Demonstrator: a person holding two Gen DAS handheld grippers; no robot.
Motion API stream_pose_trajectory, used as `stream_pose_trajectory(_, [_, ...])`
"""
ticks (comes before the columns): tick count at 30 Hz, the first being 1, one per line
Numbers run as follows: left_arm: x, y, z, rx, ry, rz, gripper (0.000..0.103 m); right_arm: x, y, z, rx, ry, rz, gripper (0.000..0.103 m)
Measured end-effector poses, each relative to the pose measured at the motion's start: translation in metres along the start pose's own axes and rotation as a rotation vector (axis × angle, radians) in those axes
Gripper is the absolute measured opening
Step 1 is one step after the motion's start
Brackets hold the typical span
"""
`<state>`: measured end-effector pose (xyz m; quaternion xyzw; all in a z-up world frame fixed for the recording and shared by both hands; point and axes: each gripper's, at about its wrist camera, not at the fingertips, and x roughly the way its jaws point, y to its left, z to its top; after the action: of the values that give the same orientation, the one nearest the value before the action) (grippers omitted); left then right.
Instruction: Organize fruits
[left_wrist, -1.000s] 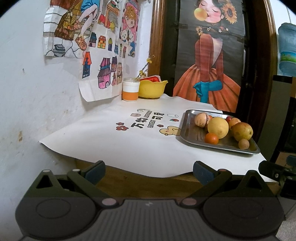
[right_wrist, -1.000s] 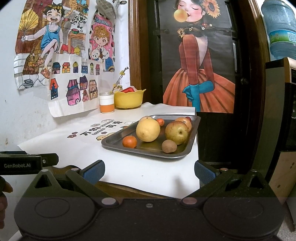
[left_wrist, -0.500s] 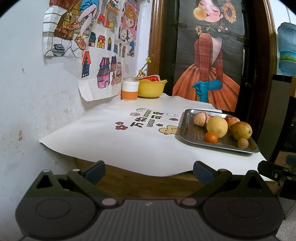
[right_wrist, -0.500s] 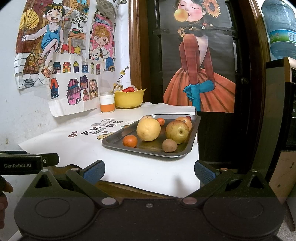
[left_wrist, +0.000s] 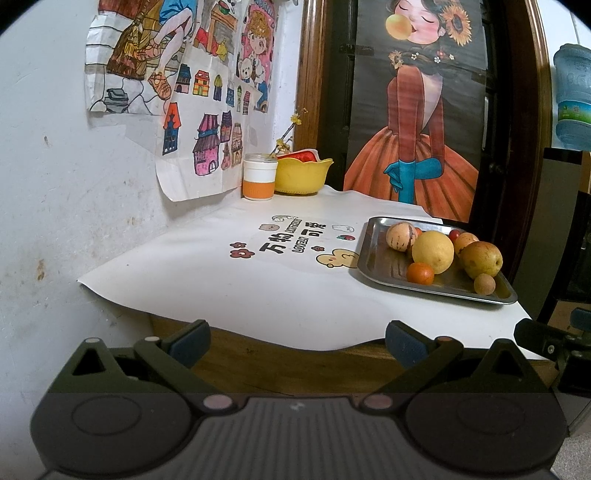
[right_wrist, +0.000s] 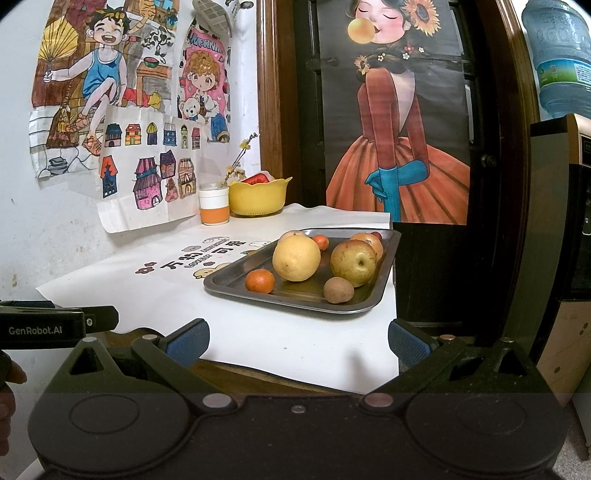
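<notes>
Both grippers, left (left_wrist: 297, 338) and right (right_wrist: 298, 338), hover off the tabletop's (left_wrist: 221, 288) near edge, jaws open and empty. The fruits (right_wrist: 296, 258) sit in a tray (right_wrist: 236, 282) at the tabletop's right edge; a yellow bowl (left_wrist: 303, 177) stands at the far corner.

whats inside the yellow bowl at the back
Something red shows above the rim of the yellow bowl. The bowl's wall hides everything lower, so I cannot tell what it is.

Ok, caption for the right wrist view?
Open right gripper faces a steel tray of mixed fruit on a white-covered table.
</notes>
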<state>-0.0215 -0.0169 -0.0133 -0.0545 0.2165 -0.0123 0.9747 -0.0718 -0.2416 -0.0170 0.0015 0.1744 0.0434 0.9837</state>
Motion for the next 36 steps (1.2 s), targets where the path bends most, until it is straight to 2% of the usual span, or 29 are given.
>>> stream_pose_trajectory(36, [-0.0037, -0.0066, -0.0015, 0.023, 0.000, -0.022, 0.103, -0.0001, 0.0025, -0.0001, 0.000, 0.001, -0.001, 0.102])
